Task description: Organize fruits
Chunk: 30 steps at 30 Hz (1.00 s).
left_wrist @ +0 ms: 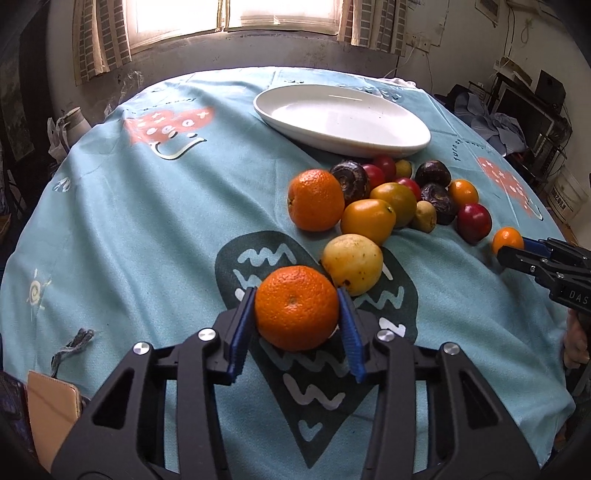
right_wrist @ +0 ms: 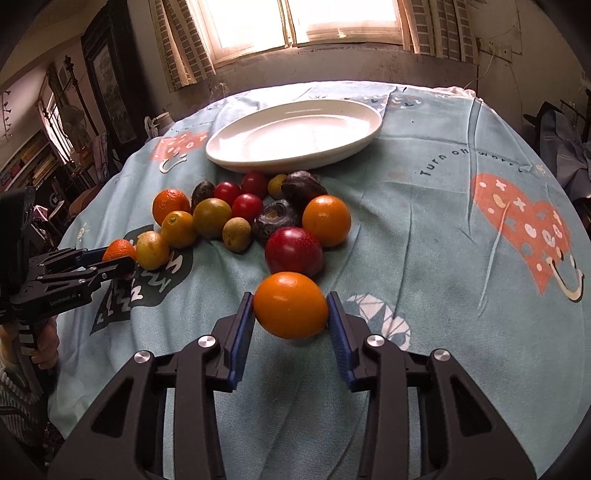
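Observation:
My left gripper (left_wrist: 297, 308) is shut on a rough-skinned tangerine (left_wrist: 295, 295) and holds it just above the blue tablecloth. My right gripper (right_wrist: 290, 306) is shut on a smooth orange fruit (right_wrist: 290, 300), near a red fruit (right_wrist: 293, 251). A pile of fruits (right_wrist: 240, 214) lies mid-table: oranges, yellow fruits, red tomatoes and dark water chestnuts. An empty white oval plate (right_wrist: 295, 134) sits behind the pile. The right gripper also shows in the left wrist view (left_wrist: 517, 251), and the left gripper in the right wrist view (right_wrist: 114, 258).
The round table is covered by a blue cloth with heart prints (right_wrist: 517, 221). A window with curtains (right_wrist: 306, 22) is behind it. A tan box (left_wrist: 51, 406) sits at the near left edge. Furniture and clutter stand at both sides.

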Each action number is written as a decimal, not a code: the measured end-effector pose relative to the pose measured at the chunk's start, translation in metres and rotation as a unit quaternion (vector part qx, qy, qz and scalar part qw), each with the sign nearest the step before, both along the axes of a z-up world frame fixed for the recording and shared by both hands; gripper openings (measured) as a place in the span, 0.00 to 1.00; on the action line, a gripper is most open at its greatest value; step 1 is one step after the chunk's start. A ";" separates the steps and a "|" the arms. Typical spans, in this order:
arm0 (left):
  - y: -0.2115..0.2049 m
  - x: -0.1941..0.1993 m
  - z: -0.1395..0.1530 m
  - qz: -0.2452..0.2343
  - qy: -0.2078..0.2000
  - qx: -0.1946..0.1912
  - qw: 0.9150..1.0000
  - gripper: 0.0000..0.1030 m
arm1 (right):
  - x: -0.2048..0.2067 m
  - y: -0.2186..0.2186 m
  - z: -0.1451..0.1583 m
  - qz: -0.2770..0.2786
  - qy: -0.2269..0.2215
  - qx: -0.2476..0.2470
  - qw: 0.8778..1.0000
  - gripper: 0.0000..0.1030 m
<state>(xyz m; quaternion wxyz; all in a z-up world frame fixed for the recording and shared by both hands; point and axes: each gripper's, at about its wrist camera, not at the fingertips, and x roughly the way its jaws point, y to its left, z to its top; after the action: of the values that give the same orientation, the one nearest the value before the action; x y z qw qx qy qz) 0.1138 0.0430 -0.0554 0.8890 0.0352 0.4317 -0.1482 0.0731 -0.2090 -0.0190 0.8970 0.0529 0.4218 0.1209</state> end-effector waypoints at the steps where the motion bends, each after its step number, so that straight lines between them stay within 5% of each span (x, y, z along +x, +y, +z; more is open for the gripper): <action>1: 0.000 0.001 0.005 0.002 -0.004 0.000 1.000 0.43 | 0.000 -0.001 0.006 -0.001 -0.008 0.001 1.000 0.39; 9: -0.040 0.073 0.071 0.005 -0.069 0.017 0.997 0.43 | 0.079 0.005 0.059 -0.015 -0.050 -0.018 0.998 0.39; 17: -0.076 0.157 0.041 0.011 -0.029 0.001 1.000 0.43 | 0.170 0.001 0.023 -0.045 -0.009 0.012 0.999 0.39; 21: -0.077 0.167 0.027 0.010 -0.023 0.003 1.000 0.47 | 0.175 -0.003 0.016 -0.041 -0.006 0.020 0.999 0.41; 24: -0.075 0.162 0.030 0.011 -0.042 0.010 0.999 0.63 | 0.172 -0.002 0.019 -0.043 -0.014 0.014 0.999 0.43; 30: -0.049 0.141 0.045 0.036 -0.063 0.000 0.997 0.64 | 0.142 -0.009 0.041 -0.044 -0.038 0.030 0.998 0.44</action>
<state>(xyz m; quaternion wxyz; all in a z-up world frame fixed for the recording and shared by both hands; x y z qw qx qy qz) 0.2545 -0.0056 -0.0103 0.9192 0.0291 0.3760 -0.1137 0.2156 -0.2179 0.0221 0.9147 0.0937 0.3813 0.0954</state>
